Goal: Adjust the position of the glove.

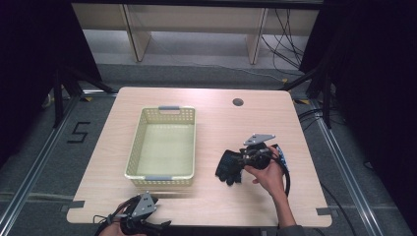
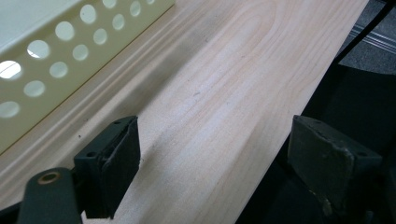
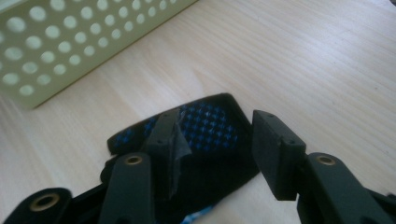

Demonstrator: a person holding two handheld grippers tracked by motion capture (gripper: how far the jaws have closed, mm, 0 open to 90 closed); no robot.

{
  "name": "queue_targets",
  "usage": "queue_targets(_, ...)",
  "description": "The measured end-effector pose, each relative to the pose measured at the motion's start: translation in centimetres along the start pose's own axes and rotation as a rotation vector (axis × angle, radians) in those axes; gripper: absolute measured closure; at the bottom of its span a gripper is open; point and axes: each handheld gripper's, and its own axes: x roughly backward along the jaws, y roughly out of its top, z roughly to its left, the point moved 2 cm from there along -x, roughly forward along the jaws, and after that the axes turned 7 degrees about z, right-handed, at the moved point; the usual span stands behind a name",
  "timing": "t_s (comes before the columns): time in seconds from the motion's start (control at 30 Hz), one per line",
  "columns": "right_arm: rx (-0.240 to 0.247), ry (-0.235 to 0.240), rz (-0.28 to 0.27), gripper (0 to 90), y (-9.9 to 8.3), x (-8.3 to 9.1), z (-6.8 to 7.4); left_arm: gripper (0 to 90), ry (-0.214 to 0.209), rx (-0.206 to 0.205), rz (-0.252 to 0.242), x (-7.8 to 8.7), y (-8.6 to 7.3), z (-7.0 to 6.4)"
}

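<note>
A black glove (image 1: 227,167) with blue grip dots lies flat on the wooden table (image 1: 211,105), right of the basket. In the right gripper view the glove (image 3: 210,161) spreads under and between my jaws. A hand holds my right gripper (image 1: 242,160) at the glove's right edge; this right gripper (image 3: 217,128) is open, its pads (image 3: 275,149) straddling the fabric without pinching it. My left gripper (image 1: 160,225) rests at the table's near edge, below the basket. In its own view the left gripper (image 2: 219,140) is open over bare wood, nothing between its jaws.
A pale yellow perforated basket (image 1: 162,178) stands left of centre, with nothing in it; its wall (image 2: 51,70) is close to my left gripper. A round cable hole (image 1: 238,102) sits at the table's far right. Dark floor and cables surround the table.
</note>
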Motion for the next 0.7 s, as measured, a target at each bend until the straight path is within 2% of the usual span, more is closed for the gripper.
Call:
queue_targets(0.1, -0.012, 0.022, 0.014, 56.3, 0.5, -0.7, -0.7, 16.6, -0.004, 0.005, 0.003, 0.0, 0.0, 0.0)
queue_targets(0.13, -0.008, 0.022, 0.017, 56.6, 0.9, -1.3, -1.1, 16.6, -0.002, -0.009, 0.001, 0.0, 0.0, 0.0)
queue_targets(0.17, -0.008, 0.022, 0.017, 56.6, 0.9, -1.3, -1.1, 16.6, -0.003, 0.018, -0.001, -0.1, 0.0, -0.1)
queue_targets(0.2, -0.022, 0.027, 0.017, 57.1, 1.0, -1.5, -1.1, 16.6, -0.002, -0.006, 0.001, 0.0, 0.0, 0.0)
queue_targets(0.23, -0.022, 0.033, 0.014, 57.2, 1.2, -1.8, -1.1, 16.6, -0.007, 0.011, 0.007, 0.0, 0.0, 0.0)
queue_targets(0.3, -0.012, 0.034, 0.017, 57.4, 1.5, -2.2, -1.3, 16.6, -0.023, 0.037, -0.017, -0.1, 0.0, -0.3)
queue_targets(0.33, -0.022, 0.048, 0.027, 57.7, 1.7, -2.7, -1.4, 16.6, 0.002, 0.006, 0.004, 0.0, 0.0, 0.0)
queue_targets(0.37, -0.022, 0.048, 0.027, 57.7, 1.7, -2.7, -1.4, 16.6, 0.004, -0.009, 0.008, 0.1, 0.0, 0.1)
queue_targets(0.4, -0.026, 0.052, 0.024, 57.8, 1.7, -3.0, -1.5, 16.6, 0.0, 0.014, 0.007, 0.0, -0.1, 0.0)
queue_targets(0.47, -0.011, 0.049, 0.077, 57.8, 1.8, -3.8, -2.0, 16.6, -0.002, 0.011, 0.008, 0.0, -0.1, 0.0)
queue_targets(0.57, -0.015, 0.046, 0.076, 57.6, 2.0, -4.3, -2.3, 16.6, 0.001, -0.013, 0.009, 0.1, 0.0, 0.1)
queue_targets(0.6, -0.027, 0.064, 0.097, 57.4, 2.1, -4.3, -2.4, 16.6, 0.001, -0.009, 0.005, 0.0, 0.0, 0.1)
queue_targets(0.63, -0.014, 0.063, 0.093, 57.1, 2.2, -4.5, -2.6, 16.6, -0.007, 0.017, 0.004, -0.1, -0.1, 0.0)
queue_targets(0.67, -0.013, 0.062, 0.094, 56.6, 2.3, -4.8, -2.7, 16.6, -0.006, 0.016, 0.008, -0.1, 0.0, 0.0)
queue_targets(0.7, -0.024, 0.082, 0.117, 56.6, 2.4, -4.8, -2.8, 16.6, -0.008, 0.017, 0.002, -0.1, 0.0, 0.0)
